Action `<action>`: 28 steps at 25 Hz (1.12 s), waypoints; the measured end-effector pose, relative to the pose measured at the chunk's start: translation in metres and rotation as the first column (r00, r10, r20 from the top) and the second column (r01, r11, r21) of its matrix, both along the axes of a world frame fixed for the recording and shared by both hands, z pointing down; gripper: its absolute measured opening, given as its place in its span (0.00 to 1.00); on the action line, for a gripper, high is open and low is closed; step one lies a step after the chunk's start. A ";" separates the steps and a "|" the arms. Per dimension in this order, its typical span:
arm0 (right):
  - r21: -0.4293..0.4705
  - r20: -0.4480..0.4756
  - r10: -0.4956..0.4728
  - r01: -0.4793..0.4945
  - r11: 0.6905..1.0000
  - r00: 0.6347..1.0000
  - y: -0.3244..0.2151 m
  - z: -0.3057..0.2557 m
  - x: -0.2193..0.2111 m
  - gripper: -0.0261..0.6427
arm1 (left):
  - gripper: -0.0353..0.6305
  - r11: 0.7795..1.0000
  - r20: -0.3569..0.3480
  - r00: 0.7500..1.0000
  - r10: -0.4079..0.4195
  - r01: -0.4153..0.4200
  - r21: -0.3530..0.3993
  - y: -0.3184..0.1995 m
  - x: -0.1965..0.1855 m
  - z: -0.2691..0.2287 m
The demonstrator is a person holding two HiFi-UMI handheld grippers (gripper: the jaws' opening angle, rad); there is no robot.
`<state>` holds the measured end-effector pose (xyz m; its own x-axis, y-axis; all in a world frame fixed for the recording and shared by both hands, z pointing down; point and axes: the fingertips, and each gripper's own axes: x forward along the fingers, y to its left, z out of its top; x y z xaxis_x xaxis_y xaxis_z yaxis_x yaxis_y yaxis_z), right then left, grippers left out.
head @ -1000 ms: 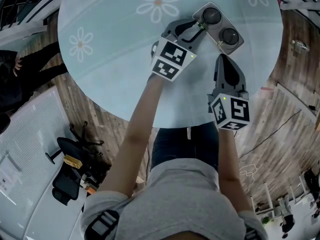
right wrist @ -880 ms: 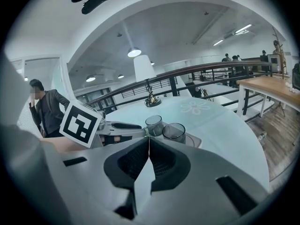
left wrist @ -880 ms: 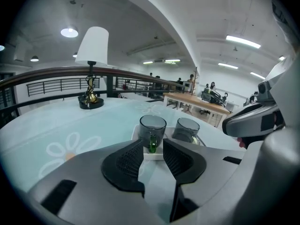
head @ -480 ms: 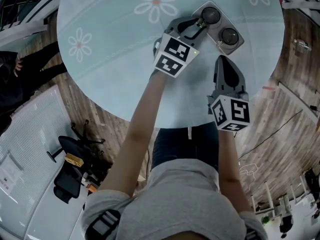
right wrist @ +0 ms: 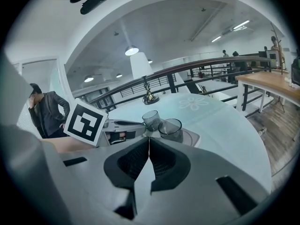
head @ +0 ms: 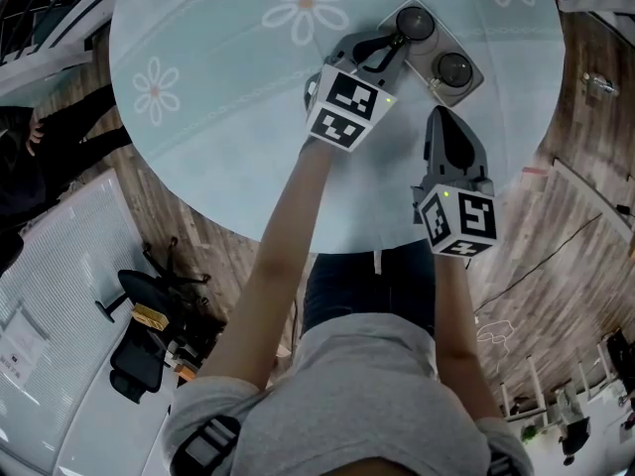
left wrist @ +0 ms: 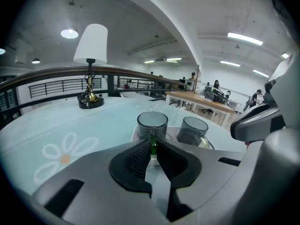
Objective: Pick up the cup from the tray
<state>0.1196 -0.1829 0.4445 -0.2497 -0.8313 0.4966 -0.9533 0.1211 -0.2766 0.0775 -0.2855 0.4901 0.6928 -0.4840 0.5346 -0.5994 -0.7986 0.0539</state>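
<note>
Right gripper (right wrist: 149, 140): jaws fully together, empty, held just inside the near edge of the pale blue daisy-print round table (head: 218, 117). Left gripper (left wrist: 153, 150): arm stretched forward, nose tilted down; its jaws, wide apart half a second ago, have just closed onto the green handle (left wrist: 152, 142) of the smoky grey glass cup (left wrist: 152, 123). Cup upright, long axis vertical, mouth up, handle towards the gripper, at the left end of the pale grey rectangular tray (left wrist: 134, 134).
</note>
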 end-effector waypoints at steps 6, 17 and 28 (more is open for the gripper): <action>0.000 0.002 -0.010 0.010 1.000 1.000 -0.001 0.000 -0.002 0.05 | 0.12 1.000 0.002 1.000 -0.007 0.007 0.014 0.001 -0.004 -0.003; 0.028 0.006 -0.052 0.052 0.998 0.999 0.000 -0.016 -0.023 0.05 | 0.12 0.994 -0.017 0.997 -0.080 0.081 0.067 0.008 -0.041 -0.035; 0.046 0.001 -0.119 0.119 0.992 0.993 0.013 -0.026 -0.060 0.05 | 0.12 0.989 -0.024 0.992 -0.123 0.125 0.082 0.034 -0.079 -0.044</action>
